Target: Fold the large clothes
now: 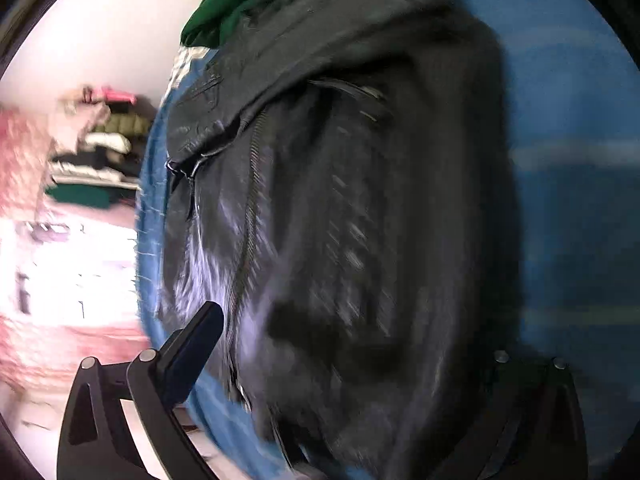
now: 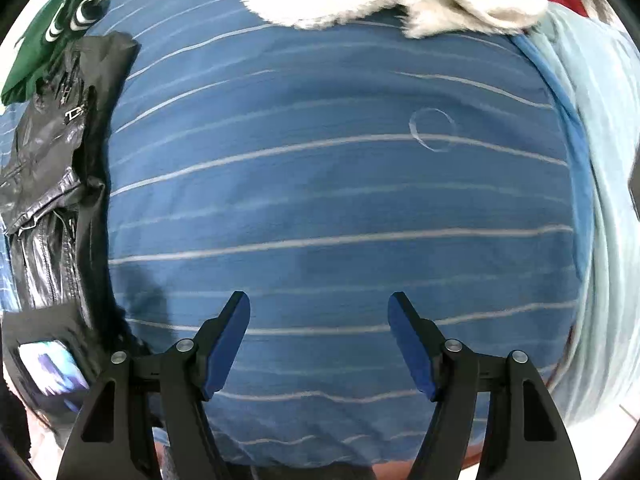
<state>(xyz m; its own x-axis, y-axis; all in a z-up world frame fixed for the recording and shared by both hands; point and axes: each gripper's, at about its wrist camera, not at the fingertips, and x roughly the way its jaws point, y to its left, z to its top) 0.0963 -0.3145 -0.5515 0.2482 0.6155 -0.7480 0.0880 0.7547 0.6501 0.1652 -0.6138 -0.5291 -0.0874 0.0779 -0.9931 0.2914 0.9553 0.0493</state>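
Left tongs (image 1: 320, 360) spread wide over black jacket (image 1: 340, 200) on blue bedsheet (image 1: 572, 120).

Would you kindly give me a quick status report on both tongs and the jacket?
Right tongs open, empty, over the striped blanket. Left tongs wide apart, close over the black jacket; grip unclear. Green garment lies at the jacket's far end.

The left wrist view sits very close above the black jacket (image 1: 340, 220), looking along its zipper toward the green garment (image 1: 224, 4). The right wrist view looks down from farther off, right of the jacket, over the striped blue bedding (image 2: 320, 200); both views share jacket, green garment and bedding.
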